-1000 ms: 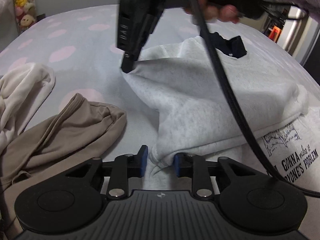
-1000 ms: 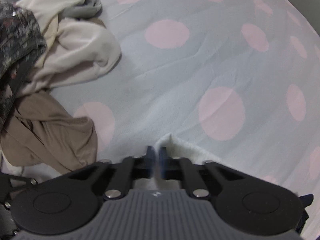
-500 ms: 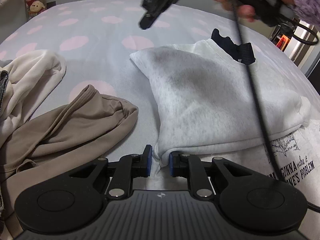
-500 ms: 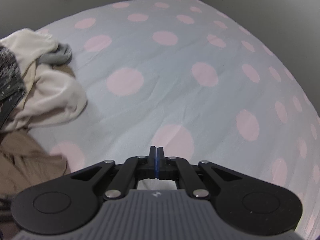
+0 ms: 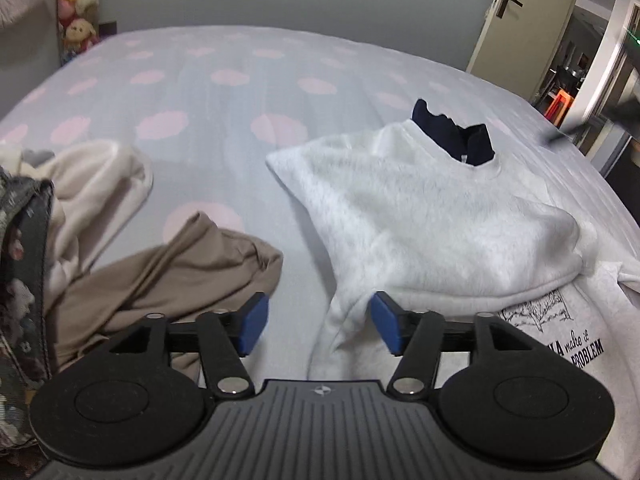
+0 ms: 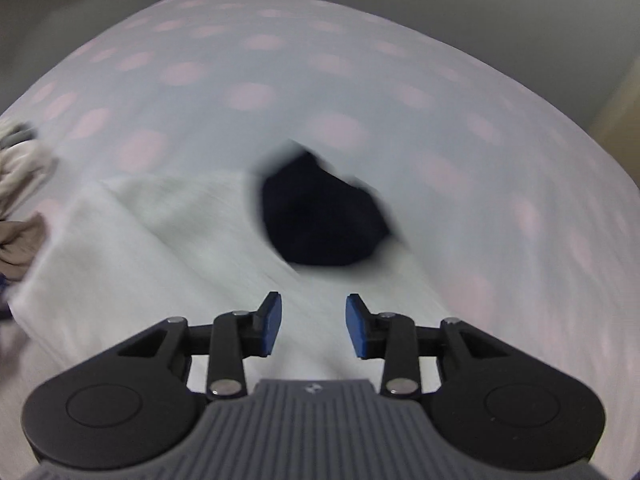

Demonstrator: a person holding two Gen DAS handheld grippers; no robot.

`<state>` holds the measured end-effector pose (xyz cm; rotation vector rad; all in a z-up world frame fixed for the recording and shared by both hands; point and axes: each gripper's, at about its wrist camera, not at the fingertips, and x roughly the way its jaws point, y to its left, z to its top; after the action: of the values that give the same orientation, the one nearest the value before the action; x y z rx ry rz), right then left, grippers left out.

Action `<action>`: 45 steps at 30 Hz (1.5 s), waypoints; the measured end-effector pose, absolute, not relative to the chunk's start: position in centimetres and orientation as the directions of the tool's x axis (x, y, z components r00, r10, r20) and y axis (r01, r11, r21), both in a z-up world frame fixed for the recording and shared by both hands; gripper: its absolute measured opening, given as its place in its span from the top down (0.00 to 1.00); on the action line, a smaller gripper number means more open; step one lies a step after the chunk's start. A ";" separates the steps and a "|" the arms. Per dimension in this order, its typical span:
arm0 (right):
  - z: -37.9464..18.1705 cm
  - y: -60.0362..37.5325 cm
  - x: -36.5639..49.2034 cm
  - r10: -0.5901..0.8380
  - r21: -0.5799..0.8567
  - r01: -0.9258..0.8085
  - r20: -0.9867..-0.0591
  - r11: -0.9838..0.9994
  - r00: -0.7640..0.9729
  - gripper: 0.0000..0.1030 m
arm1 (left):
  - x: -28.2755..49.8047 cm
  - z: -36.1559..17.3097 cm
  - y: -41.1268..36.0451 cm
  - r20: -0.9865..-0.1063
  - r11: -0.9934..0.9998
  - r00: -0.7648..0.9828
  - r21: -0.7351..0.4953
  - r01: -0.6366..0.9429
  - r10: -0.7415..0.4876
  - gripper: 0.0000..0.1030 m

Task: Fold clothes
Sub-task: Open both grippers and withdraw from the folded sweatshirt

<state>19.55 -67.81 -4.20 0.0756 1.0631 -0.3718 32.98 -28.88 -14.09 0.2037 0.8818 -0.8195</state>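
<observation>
Both tongs [image 5: 318,330] newly off fleecy sweatshirt [image 5: 420,220]

Sweatshirt [image 5: 424,216] lies folded on the bed [image 5: 224,92], right of centre, dark garment [image 5: 452,132] at its far collar. Tan garment [image 5: 168,276] just left; cream garment [image 5: 92,184] behind it. Plush toys [image 5: 78,4] beyond the far-left corner.

Dim, even indoor light with soft shadows; the left wrist view is fairly sharp but bowed at its edges, while the right wrist view's bed [image 6: 360,92] and clothes smear with motion blur.
</observation>
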 end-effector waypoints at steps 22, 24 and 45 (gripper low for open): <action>-2.5 -86.0 -27.1 -0.529 -0.032 0.972 -0.843 0.232 0.099 0.50 | 31.6 -14.5 -30.8 -0.704 0.833 0.459 -0.375 0.407 -0.542 0.27; -3.1 -86.8 -29.0 -0.532 -0.002 0.985 -0.841 0.172 0.091 0.45 | 32.0 -15.1 -30.8 -0.721 0.824 0.416 -0.405 0.397 -0.554 0.27; 1.8 -87.1 -26.7 -0.672 0.188 0.971 -0.701 0.149 0.239 0.89 | 32.3 -15.1 -32.3 -0.790 0.838 0.390 -0.265 0.477 -0.472 0.28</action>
<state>-26.71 -87.09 1.79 0.7004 0.5211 -1.2598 32.31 -32.30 -15.11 0.0051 1.0025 -0.6032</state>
